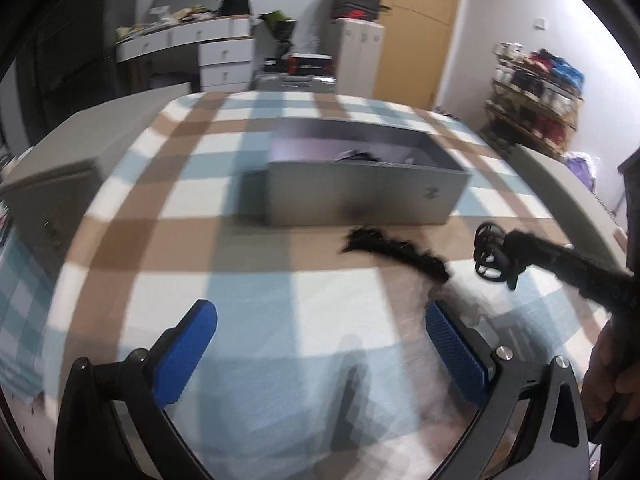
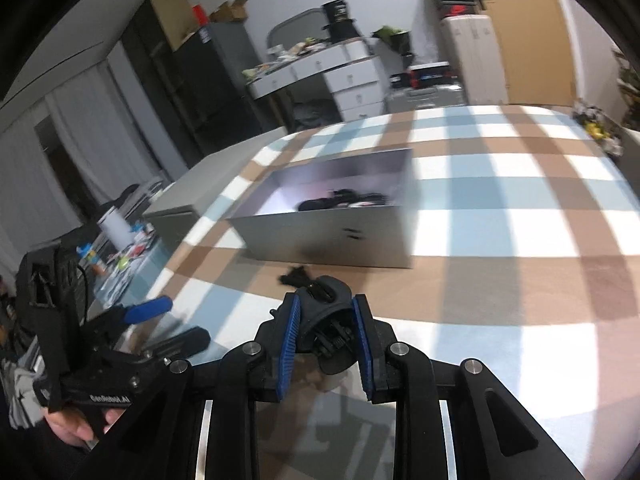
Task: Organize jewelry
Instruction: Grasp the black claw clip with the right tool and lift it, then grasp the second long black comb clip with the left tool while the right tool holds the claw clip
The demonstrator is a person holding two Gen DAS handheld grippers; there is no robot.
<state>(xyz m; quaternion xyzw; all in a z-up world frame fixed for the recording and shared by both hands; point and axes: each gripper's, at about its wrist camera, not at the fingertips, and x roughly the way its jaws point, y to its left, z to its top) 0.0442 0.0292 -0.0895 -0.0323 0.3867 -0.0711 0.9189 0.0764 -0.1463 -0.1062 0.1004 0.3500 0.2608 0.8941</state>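
Partway done, I'd guess: grey box (image 2: 332, 236) at 12 o'clock already holds dark pieces. Right gripper (image 2: 326, 336) clamps a black hair claw (image 2: 328, 316); left gripper (image 1: 320, 344) gapes empty. Black scrunchie (image 1: 394, 252) waits on the blanket.

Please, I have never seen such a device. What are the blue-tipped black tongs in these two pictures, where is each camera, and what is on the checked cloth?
These are hand-held grippers, one per hand; each carries a camera looking along its jaws. The left gripper is open and empty. The right gripper is shut on a black hair claw clip. On the plaid cloth stands an open grey box with dark items inside, too blurred to name. Before the box lies a black fuzzy hair tie.
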